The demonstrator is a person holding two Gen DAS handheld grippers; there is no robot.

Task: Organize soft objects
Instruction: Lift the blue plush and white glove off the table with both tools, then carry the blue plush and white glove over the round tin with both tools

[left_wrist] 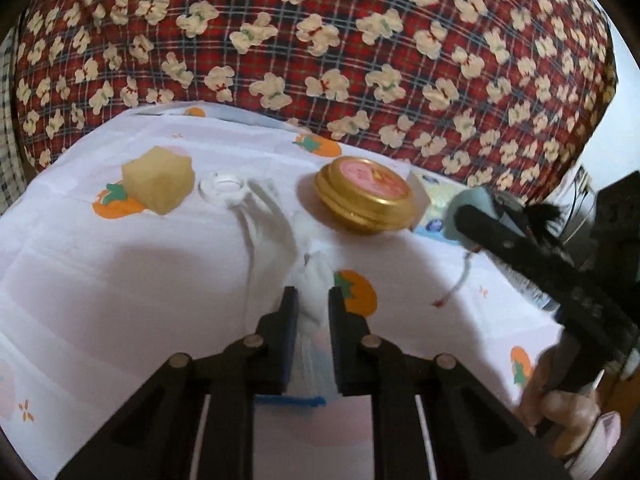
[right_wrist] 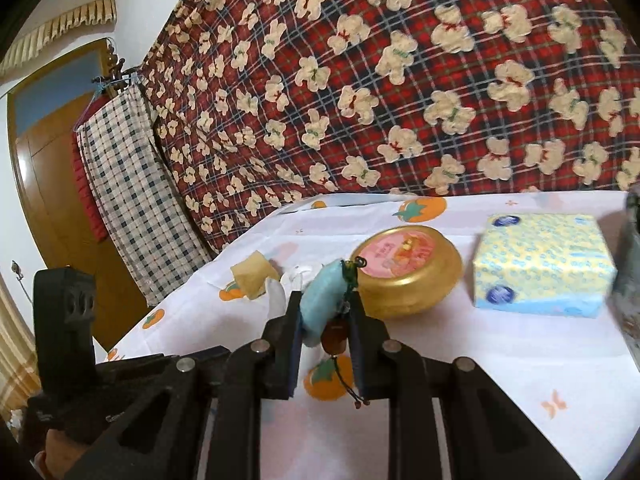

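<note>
The left gripper point(left_wrist: 313, 300) is clamping a crumpled white plastic bag point(left_wrist: 316, 280) that is lying on the counter point(left_wrist: 120, 280), under a white cloth printed with orange fruit. The right gripper point(right_wrist: 325, 312) is pinching a pale blue soft pouch point(right_wrist: 320, 300) with a dark cord and brown bead, holding it just above the cloth. Toward the far edge of the counter, a yellow sponge block point(left_wrist: 158, 178), a clear glass ring point(left_wrist: 224, 190), a gold round tin point(left_wrist: 364, 196) and a wrapped tissue pack point(right_wrist: 540, 264) are sitting in a row. A red plaid blanket point(left_wrist: 320, 40) is hanging behind them.
</note>
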